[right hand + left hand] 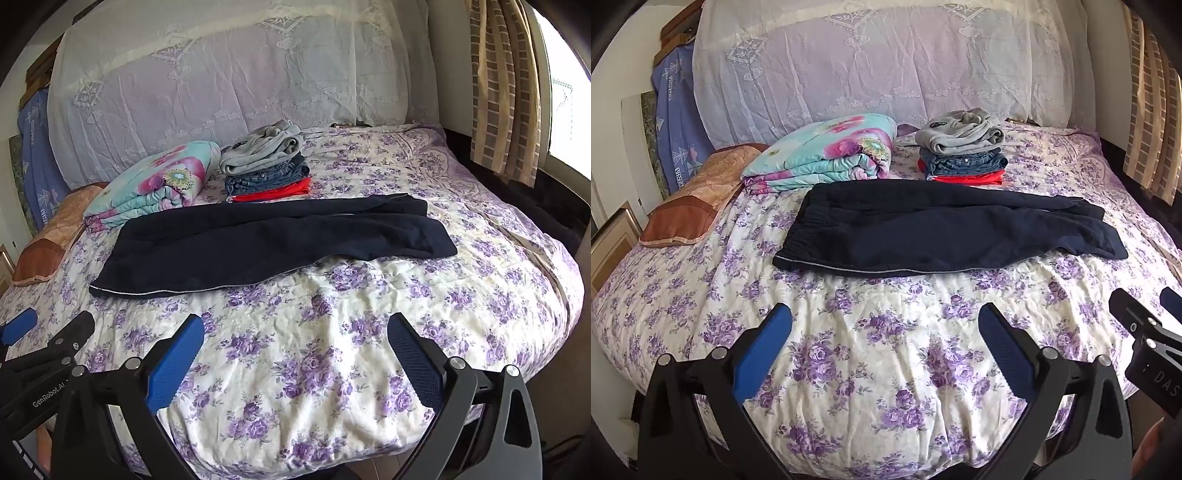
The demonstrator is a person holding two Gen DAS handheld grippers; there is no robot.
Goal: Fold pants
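Dark navy pants (934,229) lie flat across the bed (886,350), waistband to the left, legs stretched to the right, a thin grey stripe along the near edge. The right wrist view shows the same pants (266,240) from the other side. My left gripper (886,317) hovers open over the flowered bedspread, well short of the pants, nothing between its blue pads. My right gripper (295,328) is open too, also short of the pants and empty. Each gripper shows at the edge of the other's view: the right gripper (1145,299) and the left gripper (55,321).
Behind the pants stands a stack of folded clothes (962,147), grey on denim on red. A folded floral quilt (827,151) and a brown pillow (698,199) lie at the back left. A lace-covered headboard (879,66) closes the far side; curtains (502,92) hang at the right.
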